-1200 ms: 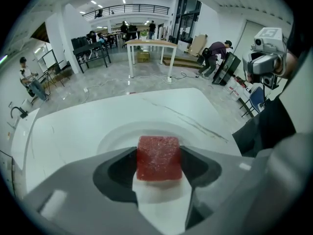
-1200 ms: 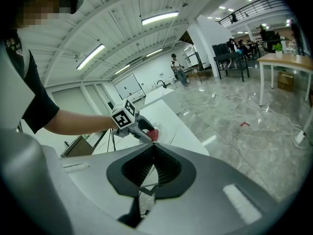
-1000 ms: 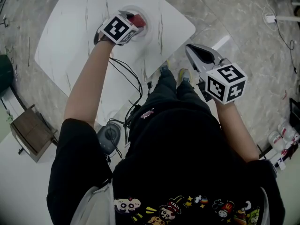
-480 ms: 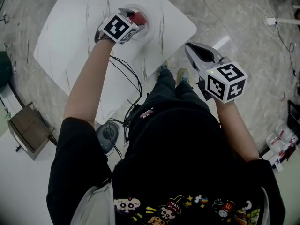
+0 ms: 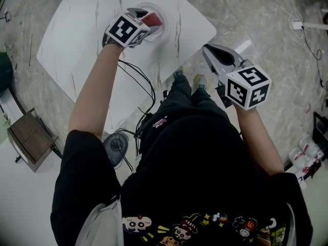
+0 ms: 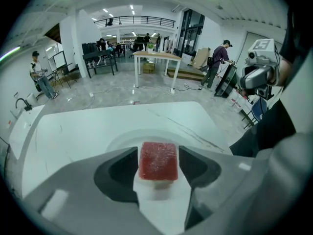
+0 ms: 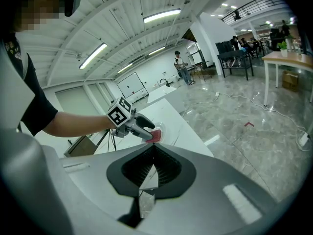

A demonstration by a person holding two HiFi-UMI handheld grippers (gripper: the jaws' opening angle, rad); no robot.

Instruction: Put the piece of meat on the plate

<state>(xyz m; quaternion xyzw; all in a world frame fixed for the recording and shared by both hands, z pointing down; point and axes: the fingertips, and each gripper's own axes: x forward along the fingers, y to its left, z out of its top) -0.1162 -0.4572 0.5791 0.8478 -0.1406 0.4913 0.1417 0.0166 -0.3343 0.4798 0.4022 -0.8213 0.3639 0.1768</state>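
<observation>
Meat (image 6: 158,161), squarish, broad face up, gripped in left claw (image 6: 158,154) above plate (image 6: 119,141).

In the head view, the left gripper (image 5: 145,22) covers most of the plate (image 5: 163,28) and part of the meat (image 5: 153,18) (only a red corner shows); the bench (image 5: 72,40) runs off the frame's top.

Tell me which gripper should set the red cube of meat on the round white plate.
Left. The left gripper holds the red cube of meat above the round white plate; the right gripper is shut, empty, off the white table.
</observation>
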